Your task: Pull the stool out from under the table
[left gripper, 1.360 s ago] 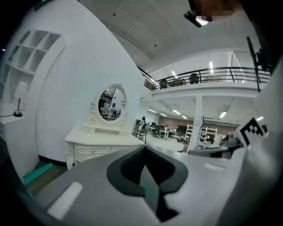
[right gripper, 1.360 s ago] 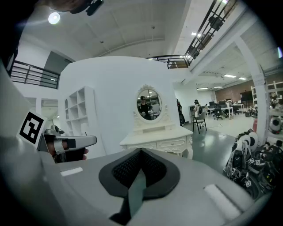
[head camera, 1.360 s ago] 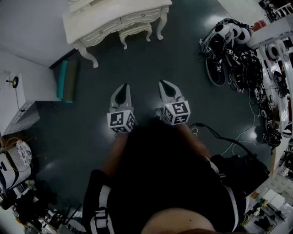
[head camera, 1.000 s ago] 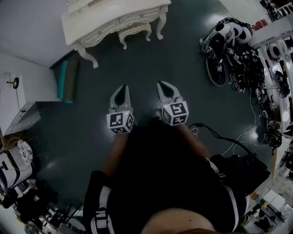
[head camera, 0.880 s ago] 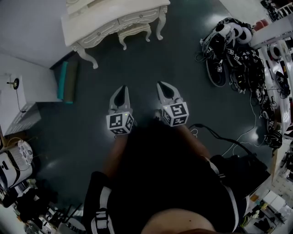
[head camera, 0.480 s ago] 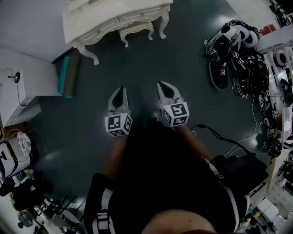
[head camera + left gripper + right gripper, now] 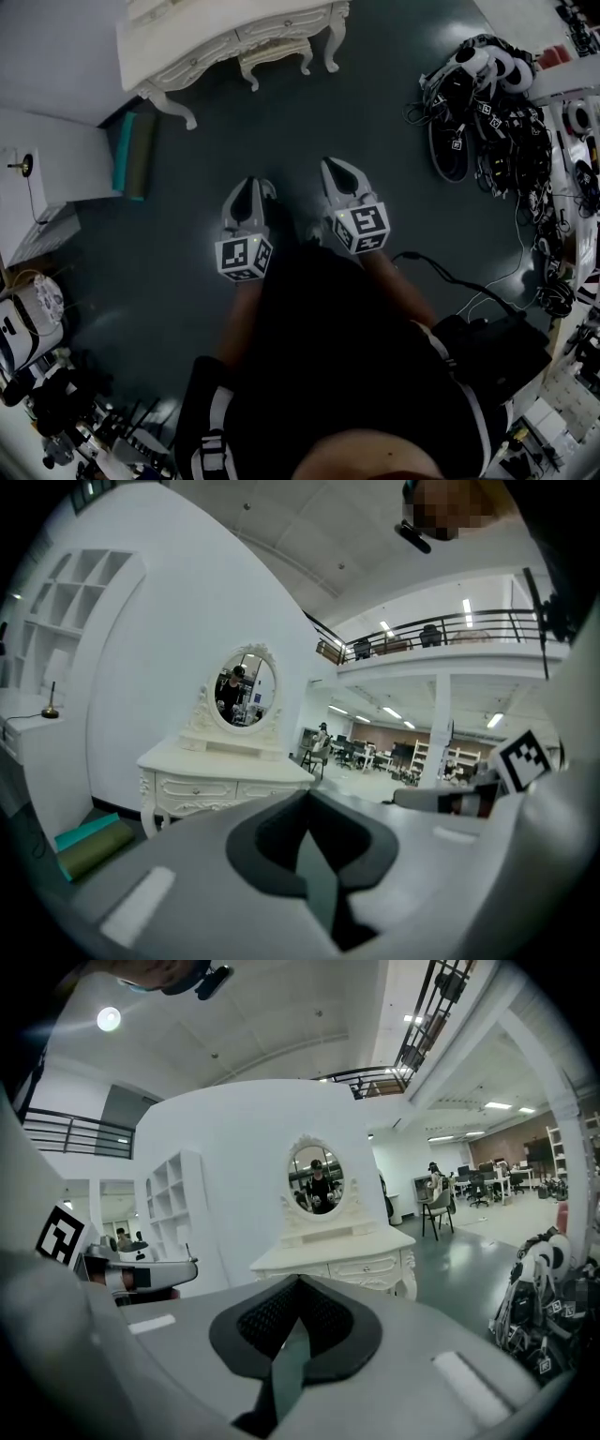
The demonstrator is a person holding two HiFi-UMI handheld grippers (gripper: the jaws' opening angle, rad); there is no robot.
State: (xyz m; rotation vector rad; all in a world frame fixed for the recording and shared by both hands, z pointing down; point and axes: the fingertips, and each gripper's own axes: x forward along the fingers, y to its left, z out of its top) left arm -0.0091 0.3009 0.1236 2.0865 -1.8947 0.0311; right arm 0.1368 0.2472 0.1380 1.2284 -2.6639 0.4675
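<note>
looking down from the head view, i judge that nothing of the pull has started. the stool (image 7: 274, 52) sits tucked under the white bench (image 7: 211, 42), between its curved legs, with only its front edge and two of its own legs showing. both are at the top of the picture, well apart from me across bare dark floor (image 7: 309, 122).

the left gripper (image 7: 249, 190) and the right gripper (image 7: 340, 174) hang side by side in front of my body, both pointing toward the bench. each gripper view shows its jaws pressed together with nothing between them, so both are clenched on air. in the right gripper view the bench with its oval mirror (image 7: 315, 1178) is ahead, and the stool is hidden behind the gripper's own body.

what is left is all of it, i reckon. i have to close the gap to the bench, spread the jaws and take hold of the stool's seat edge or a leg. then i draw it back over the floor until it is clear of the bench. the heap of cables and gear (image 7: 487, 103) on the right lies off my line.
</note>
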